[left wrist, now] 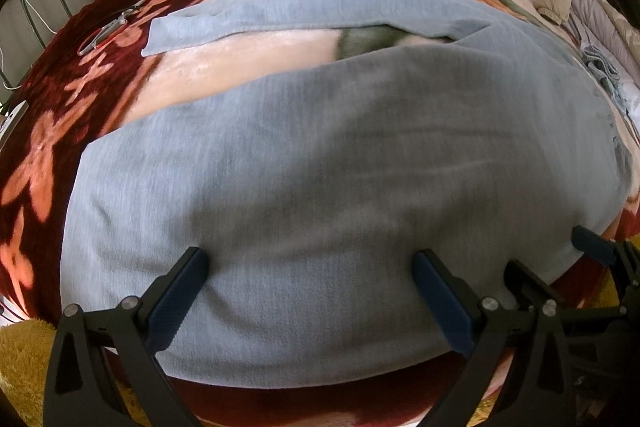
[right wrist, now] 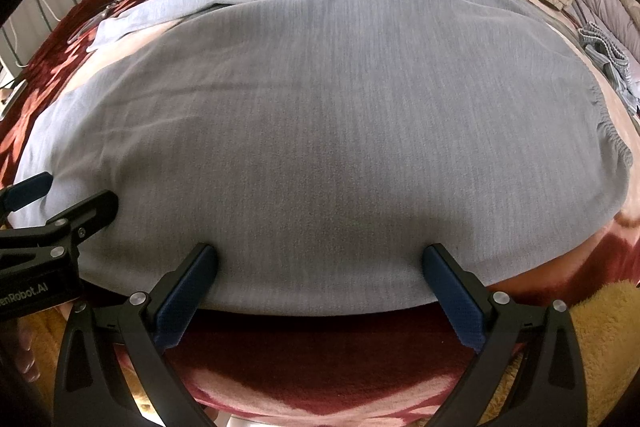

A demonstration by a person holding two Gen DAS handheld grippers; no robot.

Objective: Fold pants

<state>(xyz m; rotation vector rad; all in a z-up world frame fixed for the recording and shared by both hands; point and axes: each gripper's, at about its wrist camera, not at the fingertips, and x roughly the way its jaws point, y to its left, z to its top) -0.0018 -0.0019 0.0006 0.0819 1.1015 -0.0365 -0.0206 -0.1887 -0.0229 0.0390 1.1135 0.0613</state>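
Pants (left wrist: pixel 320 167) near hem lies between both spread claws on blanket (left wrist: pixel 48 147).

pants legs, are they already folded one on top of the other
No, the pants lie with legs apart, and the blanket shows between them in the left wrist view.

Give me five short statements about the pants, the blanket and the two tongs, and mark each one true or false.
1. The grey pants lie spread on a floral blanket. True.
2. The left tongs are shut on a pant leg. False: the jaws stand wide open over the near edge of the fabric.
3. The right tongs are open. True.
4. The two pant legs are stacked one on the other. False: they lie apart, with blanket showing between them.
5. The elastic waistband is on the right side of the view. True.
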